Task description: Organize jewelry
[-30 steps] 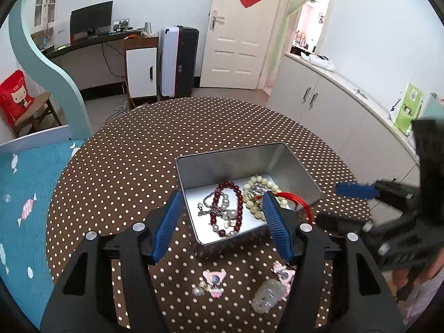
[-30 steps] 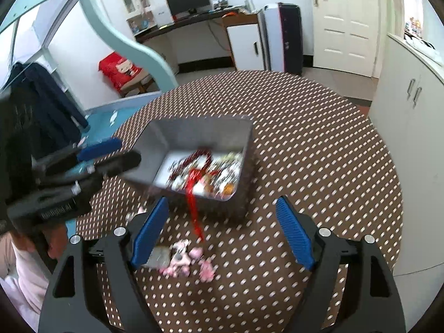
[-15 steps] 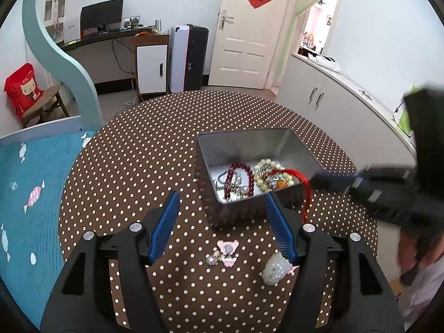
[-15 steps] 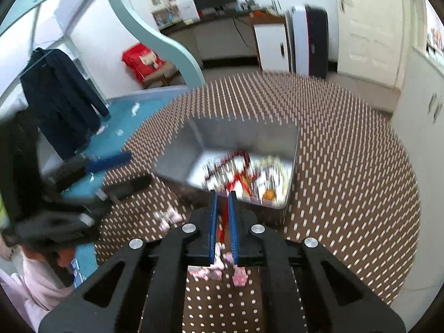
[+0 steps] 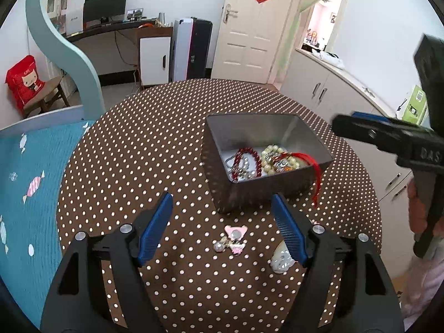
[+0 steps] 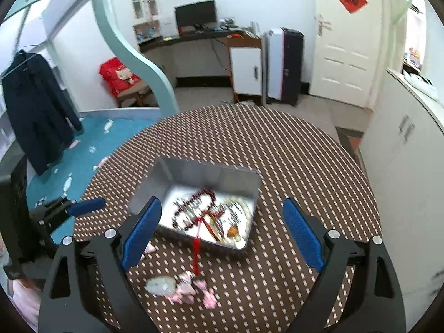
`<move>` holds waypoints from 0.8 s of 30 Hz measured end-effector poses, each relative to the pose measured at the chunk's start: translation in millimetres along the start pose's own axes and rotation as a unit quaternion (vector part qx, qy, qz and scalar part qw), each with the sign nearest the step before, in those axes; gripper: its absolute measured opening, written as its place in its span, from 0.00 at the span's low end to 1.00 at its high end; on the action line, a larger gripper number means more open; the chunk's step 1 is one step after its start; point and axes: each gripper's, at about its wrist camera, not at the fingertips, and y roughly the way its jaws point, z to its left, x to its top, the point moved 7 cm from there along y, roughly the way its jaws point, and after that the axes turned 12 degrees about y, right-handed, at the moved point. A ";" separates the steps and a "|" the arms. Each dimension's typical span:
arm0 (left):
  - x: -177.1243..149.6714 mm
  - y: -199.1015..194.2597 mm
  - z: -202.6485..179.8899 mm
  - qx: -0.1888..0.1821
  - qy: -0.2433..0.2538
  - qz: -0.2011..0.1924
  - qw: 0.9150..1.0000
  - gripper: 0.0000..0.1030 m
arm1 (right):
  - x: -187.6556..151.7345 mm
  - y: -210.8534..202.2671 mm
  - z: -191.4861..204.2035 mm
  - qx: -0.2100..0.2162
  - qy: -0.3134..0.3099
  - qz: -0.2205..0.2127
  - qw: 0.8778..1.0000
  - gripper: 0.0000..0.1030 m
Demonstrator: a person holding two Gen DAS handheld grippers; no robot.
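Observation:
A grey metal tin (image 5: 258,191) stands on the polka-dot table and holds a dark red bead bracelet (image 5: 245,161), a pearl bracelet (image 5: 273,156) and other pieces. A red cord (image 5: 316,180) hangs over its near right wall. The tin also shows in the right wrist view (image 6: 249,177), blurred. In front of it lie pink hair clips with a pearl (image 5: 231,240) and a pale jade pendant (image 5: 281,258). My left gripper (image 5: 222,230) is open above the clips. My right gripper (image 6: 222,236) is open and empty over the tin's near edge.
The round brown table (image 5: 155,149) has a teal bed (image 5: 30,172) at its left and white cabinets (image 5: 347,94) at its right. The right gripper (image 5: 388,136) shows at the right of the left wrist view. The left gripper's finger (image 6: 86,206) shows at left in the right wrist view.
My right gripper was shut half a second ago and has opened, drawing back from the tin. My left gripper has pulled back toward me, leaving the tin farther away.

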 end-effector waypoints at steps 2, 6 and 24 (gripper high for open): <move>-6.3 2.8 2.6 0.000 -0.005 0.008 1.000 0.72 | -14.3 0.8 -3.9 -0.005 0.003 0.011 1.000 0.83; -20.9 9.0 8.6 -0.002 -0.016 0.025 1.000 0.72 | -43.9 8.4 1.0 0.021 0.012 0.049 0.999 0.63; -25.7 10.8 4.9 -0.017 -0.005 0.029 0.999 0.72 | 15.4 -0.5 29.3 0.081 -0.009 0.010 0.997 0.02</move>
